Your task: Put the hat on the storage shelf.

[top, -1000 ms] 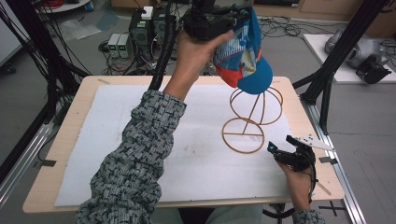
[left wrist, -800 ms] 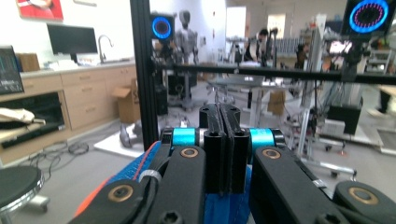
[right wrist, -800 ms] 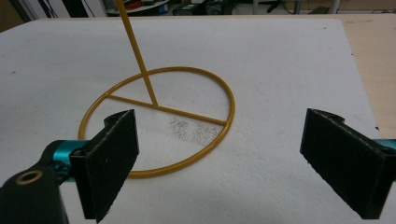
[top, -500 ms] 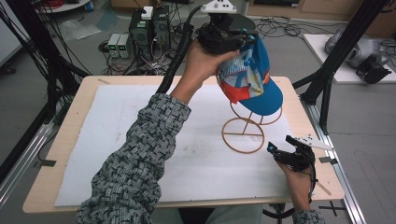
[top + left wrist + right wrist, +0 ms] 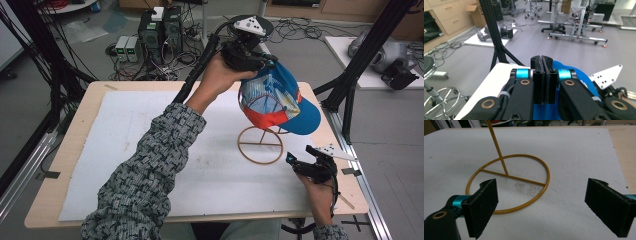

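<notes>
A blue cap (image 5: 280,102) with an orange, white and teal panel hangs over the top of a yellow wire stand (image 5: 260,145), hiding the stand's upper hoop. My left gripper (image 5: 257,62) is above the cap's crown and shut on it. In the left gripper view its jaws (image 5: 544,75) are pressed together with the blue cap (image 5: 584,77) just beneath. My right gripper (image 5: 300,160) rests low at the table's right, beside the stand's ring base. In the right gripper view it stands open (image 5: 544,205), with the stand's ring (image 5: 509,182) ahead and nothing between the jaws.
A white foam sheet (image 5: 125,145) covers most of the wooden table (image 5: 75,130). Black frame posts (image 5: 360,65) stand at the table's right and left corners. Computers and cables lie on the floor behind.
The left hand has come down and to the right with the cap, bringing it from above the stand onto its top. The right gripper has stayed put.
</notes>
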Demonstrator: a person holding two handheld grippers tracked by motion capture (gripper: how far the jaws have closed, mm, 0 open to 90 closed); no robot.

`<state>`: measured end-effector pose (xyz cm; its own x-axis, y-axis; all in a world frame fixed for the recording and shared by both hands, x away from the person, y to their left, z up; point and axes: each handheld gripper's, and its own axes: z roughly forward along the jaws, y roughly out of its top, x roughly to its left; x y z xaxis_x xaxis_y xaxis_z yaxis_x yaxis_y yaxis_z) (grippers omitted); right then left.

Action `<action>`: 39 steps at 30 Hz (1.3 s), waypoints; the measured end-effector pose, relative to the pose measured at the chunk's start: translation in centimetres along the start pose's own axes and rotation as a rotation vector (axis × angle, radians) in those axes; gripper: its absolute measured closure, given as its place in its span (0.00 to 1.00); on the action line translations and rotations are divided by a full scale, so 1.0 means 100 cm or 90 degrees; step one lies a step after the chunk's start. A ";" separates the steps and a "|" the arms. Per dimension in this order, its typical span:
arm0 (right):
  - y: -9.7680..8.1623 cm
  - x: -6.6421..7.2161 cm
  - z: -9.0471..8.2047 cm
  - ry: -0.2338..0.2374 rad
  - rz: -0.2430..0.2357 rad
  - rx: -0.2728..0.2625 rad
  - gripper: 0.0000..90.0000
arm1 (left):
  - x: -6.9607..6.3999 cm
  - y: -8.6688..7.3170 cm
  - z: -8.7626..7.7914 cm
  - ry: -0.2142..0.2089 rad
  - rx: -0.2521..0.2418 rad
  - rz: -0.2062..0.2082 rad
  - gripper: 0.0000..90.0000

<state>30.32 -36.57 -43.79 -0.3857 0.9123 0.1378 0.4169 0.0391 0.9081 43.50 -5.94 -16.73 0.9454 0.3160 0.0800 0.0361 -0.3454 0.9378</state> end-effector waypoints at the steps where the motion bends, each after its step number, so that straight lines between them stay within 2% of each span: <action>1: 0.000 0.000 0.000 0.000 0.001 0.001 0.12 | 0.000 -0.002 0.001 -0.002 0.003 0.003 0.98; 7: 0.000 0.000 0.000 0.001 0.004 0.002 0.12 | 0.000 -0.007 0.004 -0.004 0.016 0.007 0.98; 9: 0.000 -0.001 0.000 0.000 0.001 0.000 0.12 | -0.001 -0.012 0.004 0.013 0.001 0.010 0.98; 12: 0.000 -0.001 0.000 0.000 0.007 0.001 0.12 | 0.001 -0.025 0.005 0.024 -0.013 -0.007 0.98; 17: 0.000 -0.002 -0.001 -0.001 0.014 -0.001 0.12 | 0.005 -0.045 0.007 0.020 -0.017 -0.027 0.97; 19: 0.000 -0.002 -0.001 -0.002 0.012 -0.001 0.12 | 0.006 -0.050 0.007 0.017 -0.013 -0.029 0.97; 26: 0.000 -0.003 -0.001 -0.003 0.016 0.000 0.12 | 0.006 -0.064 0.010 0.010 -0.029 -0.045 0.97; 34: 0.000 -0.004 -0.001 -0.005 0.021 0.002 0.12 | 0.001 -0.072 0.017 -0.004 -0.057 -0.056 0.95; 39: -0.001 -0.006 -0.002 -0.006 0.025 0.001 0.12 | 0.001 -0.074 0.020 -0.005 -0.056 -0.060 0.95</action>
<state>30.40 -37.20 -43.89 -0.3608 0.9172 0.1690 0.4328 0.0042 0.9015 43.99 -5.12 -24.36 0.9418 0.3360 -0.0118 0.0960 -0.2352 0.9672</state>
